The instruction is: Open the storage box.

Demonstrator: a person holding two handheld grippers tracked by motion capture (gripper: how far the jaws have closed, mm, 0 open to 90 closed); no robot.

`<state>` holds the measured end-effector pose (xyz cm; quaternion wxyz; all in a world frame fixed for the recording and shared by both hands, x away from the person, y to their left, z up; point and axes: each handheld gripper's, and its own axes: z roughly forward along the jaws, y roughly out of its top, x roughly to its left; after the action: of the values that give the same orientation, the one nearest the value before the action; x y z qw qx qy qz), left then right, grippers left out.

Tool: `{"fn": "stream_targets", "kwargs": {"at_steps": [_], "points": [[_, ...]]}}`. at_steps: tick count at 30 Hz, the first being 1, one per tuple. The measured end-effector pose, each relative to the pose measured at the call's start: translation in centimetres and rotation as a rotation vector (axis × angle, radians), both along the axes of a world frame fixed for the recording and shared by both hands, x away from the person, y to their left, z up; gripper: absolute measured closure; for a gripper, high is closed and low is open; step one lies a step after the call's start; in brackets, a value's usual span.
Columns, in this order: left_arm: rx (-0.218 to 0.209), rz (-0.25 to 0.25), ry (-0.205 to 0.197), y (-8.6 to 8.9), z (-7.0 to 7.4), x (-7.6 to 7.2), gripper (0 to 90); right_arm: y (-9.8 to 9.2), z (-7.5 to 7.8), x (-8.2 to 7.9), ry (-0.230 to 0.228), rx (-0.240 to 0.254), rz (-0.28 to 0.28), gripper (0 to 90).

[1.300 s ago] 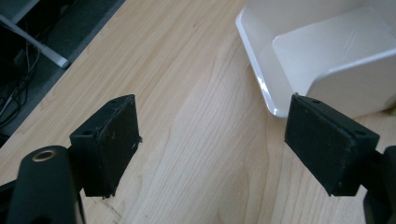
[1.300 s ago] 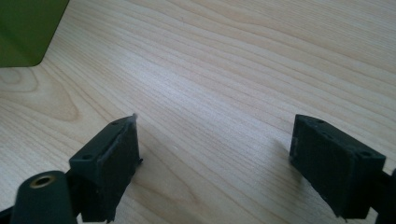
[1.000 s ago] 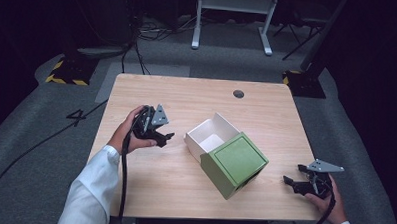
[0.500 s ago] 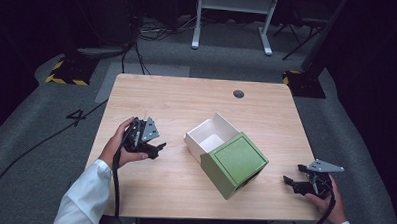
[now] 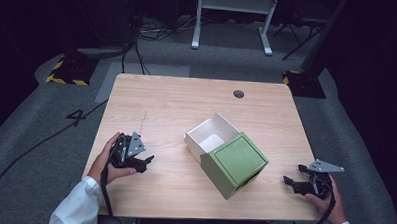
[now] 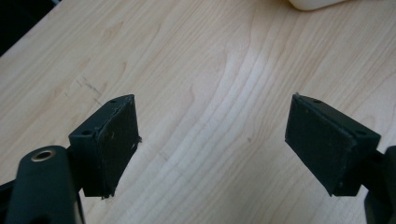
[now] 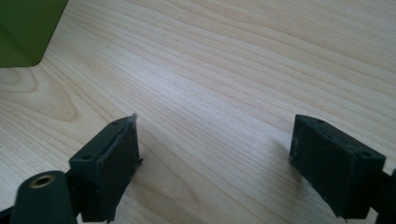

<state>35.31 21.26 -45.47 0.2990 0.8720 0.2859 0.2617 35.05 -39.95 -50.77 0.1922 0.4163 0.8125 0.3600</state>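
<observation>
— On the table point(image 5: 187, 104), near the middle: what sits there?

— Green box point(image 5: 234, 164), set corner-on to the near edge, a little right of centre. White tray point(image 5: 210, 136) pokes out of it on the far-left side, open top, nothing visible inside. Box and tray touch; tray looks partly slid out of the box.

— Left gripper?

— Left gripper point(image 5: 143, 162) at the near-left part of the table, held in the left hand point(image 5: 107, 159), grey plate on top, cable trailing down past the white sleeve point(image 5: 78, 208). Well apart from the box. In its own view the jaws stand wide open over bare wood, nothing between them; a white edge of the tray point(image 6: 317, 3) shows at the top of that view.

— And the right one?

— Right gripper point(image 5: 294, 176) near the near-right corner, in the right hand point(image 5: 328, 199), jaws pointing left toward the box. A clear gap of wood lies between it and the box. Its own view: jaws spread wide, holding nothing, wood grain between them, a corner of the box point(image 7: 25, 30) at upper left.

— Anything else on the top?

— Dark round hole point(image 5: 238, 94) at the far edge, right of centre. Floor beyond is dim grey, with white frame legs point(image 5: 229, 23) and cables.
</observation>
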Motion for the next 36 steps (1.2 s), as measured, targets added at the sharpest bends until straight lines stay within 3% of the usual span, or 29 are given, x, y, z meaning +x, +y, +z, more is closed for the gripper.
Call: {"fn": "stream_targets", "kwargs": {"at_steps": [5,7,12,16,20,24,25,28,32,36], "points": [[-0.016,0.018,0.007,1.1,-1.0,-0.8,17.7,0.0,0.0,0.0,0.000,0.000,-0.001,15.7],[-0.059,0.023,0.050,1.8,-1.6,-1.0,17.2,0.0,0.0,0.0,0.000,0.000,-0.004,15.7],[-0.107,0.052,0.076,2.4,-2.2,-1.3,16.8,0.0,0.0,-0.1,0.000,0.001,-0.004,15.7],[-0.116,0.068,0.106,3.1,-3.1,-1.2,16.8,0.0,0.0,-0.1,0.000,0.000,-0.004,15.7],[-0.115,0.095,0.105,3.8,-3.7,-1.2,17.4,0.0,0.0,-0.1,0.000,0.000,-0.003,15.8],[-0.130,0.111,0.126,4.4,-4.8,-1.3,18.5,0.0,0.0,-0.1,0.000,0.000,-0.002,15.8],[-0.147,0.119,0.114,4.5,-5.1,-1.4,18.0,0.0,0.0,-0.1,0.000,0.000,-0.003,15.8],[-0.163,0.151,0.117,4.7,-5.2,-1.6,18.2,0.0,0.0,-0.1,-0.001,-0.001,0.003,15.8],[-0.203,0.177,0.178,5.2,-5.2,-1.5,18.0,0.0,0.0,-0.1,-0.003,-0.002,0.005,15.9],[-0.222,0.197,0.194,5.3,-5.3,-1.5,17.5,0.0,0.0,-0.1,-0.004,-0.003,0.007,15.9]]}}
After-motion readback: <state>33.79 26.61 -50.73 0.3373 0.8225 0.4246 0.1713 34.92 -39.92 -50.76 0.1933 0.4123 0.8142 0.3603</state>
